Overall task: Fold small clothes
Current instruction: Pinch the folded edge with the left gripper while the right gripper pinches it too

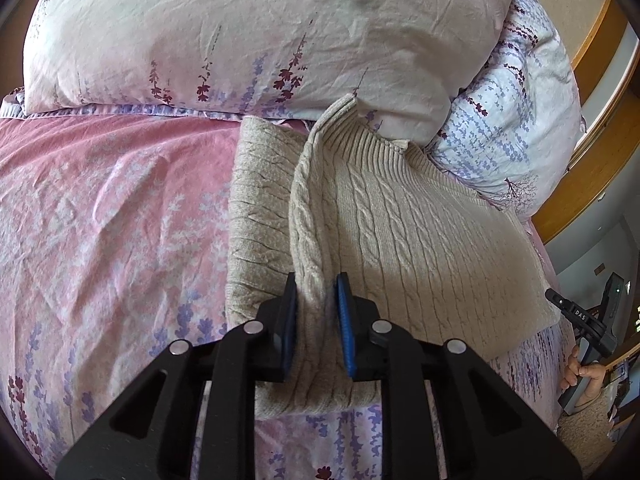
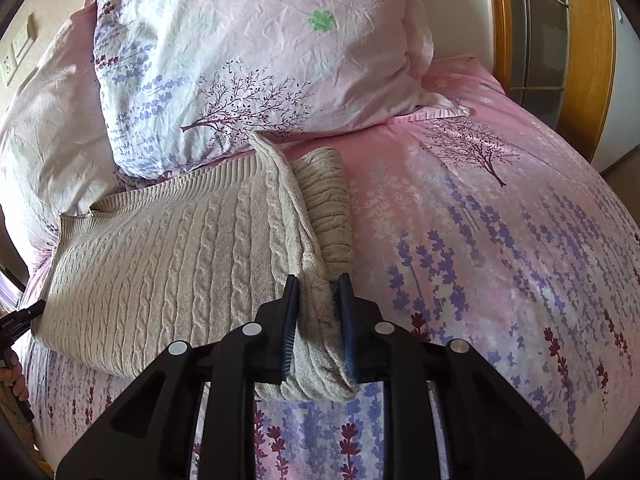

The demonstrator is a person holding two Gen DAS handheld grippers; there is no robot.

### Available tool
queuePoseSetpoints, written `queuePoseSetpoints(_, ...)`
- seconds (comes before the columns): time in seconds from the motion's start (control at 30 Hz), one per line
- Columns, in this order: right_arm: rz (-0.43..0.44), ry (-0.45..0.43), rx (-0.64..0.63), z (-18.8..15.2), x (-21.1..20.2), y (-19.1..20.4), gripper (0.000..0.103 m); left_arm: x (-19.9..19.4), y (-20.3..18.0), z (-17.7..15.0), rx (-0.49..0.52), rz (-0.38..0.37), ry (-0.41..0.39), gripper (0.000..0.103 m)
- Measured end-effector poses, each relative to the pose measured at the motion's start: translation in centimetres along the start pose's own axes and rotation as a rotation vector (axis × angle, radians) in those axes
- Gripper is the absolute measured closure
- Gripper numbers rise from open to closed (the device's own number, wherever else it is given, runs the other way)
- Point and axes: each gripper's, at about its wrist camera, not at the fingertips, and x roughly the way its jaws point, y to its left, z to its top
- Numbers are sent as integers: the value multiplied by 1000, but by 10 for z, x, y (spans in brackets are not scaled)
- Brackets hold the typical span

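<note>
Left gripper [image 1: 316,312] was pinched down on a thick fold of the beige cable-knit sweater [image 1: 400,232], pads biting the near hem, and the right gripper [image 2: 318,312] clamped its own bunch of the same knit at the opposite near corner! The sweater lay partly folded on the pink floral bedspread [image 1: 100,208], its ribbed edge touching the pillows [image 1: 240,32] toward the head of the bed. Judged from its look, the knit was soft, bulky and stretchy, light enough to lift yet apt to sag and slide between layers, so the doubled edges were the sensible hold. Both grippers angled steeply down over the bed, and a hand [image 1: 586,372] gripping one handle showed at the edge.
</note>
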Motion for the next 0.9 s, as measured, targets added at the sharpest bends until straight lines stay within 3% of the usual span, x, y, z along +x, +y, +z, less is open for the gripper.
queuePoseSetpoints(0.1,0,4,-21,-2,1,2,79,-1,-1,-1,8,6,-1,84)
queuePoseSetpoints(0.2,2,-10,-32,-5,-3,3,89,-1,-1,-2,4,4,-3,85)
queuePoseSetpoints(0.3,14,-36,-13,-6,-11,1,93,-4,0,-5,-4,-3,-8,93)
queuePoseSetpoints(0.47,5,-87,-20,-7,-29,6,94,-14,4,-7,-12,-20,-24,95)
queuePoseSetpoints(0.67,21,-20,5,-16,-16,1,93,-11,5,-11,-5,-11,-9,93)
queuePoseSetpoints(0.8,20,-12,-2,-19,-12,1,93,-10,4,-11,-10,-9,-12,89)
queuePoseSetpoints(0.9,36,-46,27,-19,-20,-1,95,-10,2,-11,-10,-9,-11,94)
